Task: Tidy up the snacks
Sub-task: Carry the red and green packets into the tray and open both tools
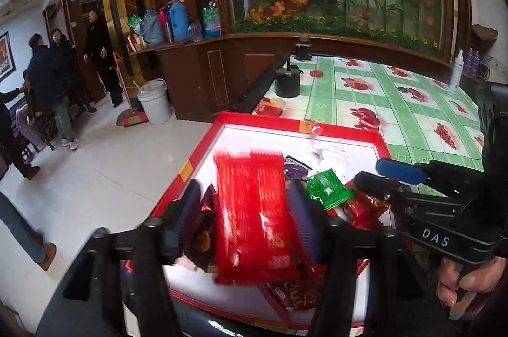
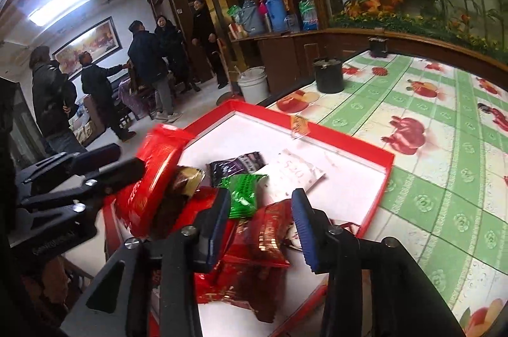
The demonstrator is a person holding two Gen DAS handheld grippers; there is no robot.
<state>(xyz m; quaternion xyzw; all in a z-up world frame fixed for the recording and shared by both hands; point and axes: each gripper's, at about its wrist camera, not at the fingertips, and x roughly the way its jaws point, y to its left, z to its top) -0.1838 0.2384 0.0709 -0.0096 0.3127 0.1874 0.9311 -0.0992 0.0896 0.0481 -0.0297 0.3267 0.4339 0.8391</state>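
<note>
left gripper (image 1: 246,219) has its two blue-padded fingers clamped on a long flat red foil snack packet (image 1: 254,210), holding it over the near left part of a shallow red-rimmed cardboard tray with a white floor (image 1: 298,124). that packet looks blurry in both views, and from the right wrist camera it sits at the tray's left edge (image 2: 152,178)

right gripper (image 2: 260,225) is wide open with nothing pinched between its blue pads, hovering over a crinkly red wrapped snack (image 2: 266,235) at the near side of the tray. more red and brown wrappers are piled under and around it, hard to tell apart

rest of the pile in the tray: a small green foil sachet (image 2: 243,194) in the middle, a dark purple snack packet (image 2: 238,167) just behind it, a white paper-ish packet (image 2: 292,171) to the right of those, and a brown and gold wrapped piece (image 2: 187,178) to the left, beside the red packet

tray sits at the near left corner of a table covered in a green and white checked cloth with red fruit prints (image 2: 444,152). a black round pot (image 2: 328,75) stands further back on the table's left edge
</note>
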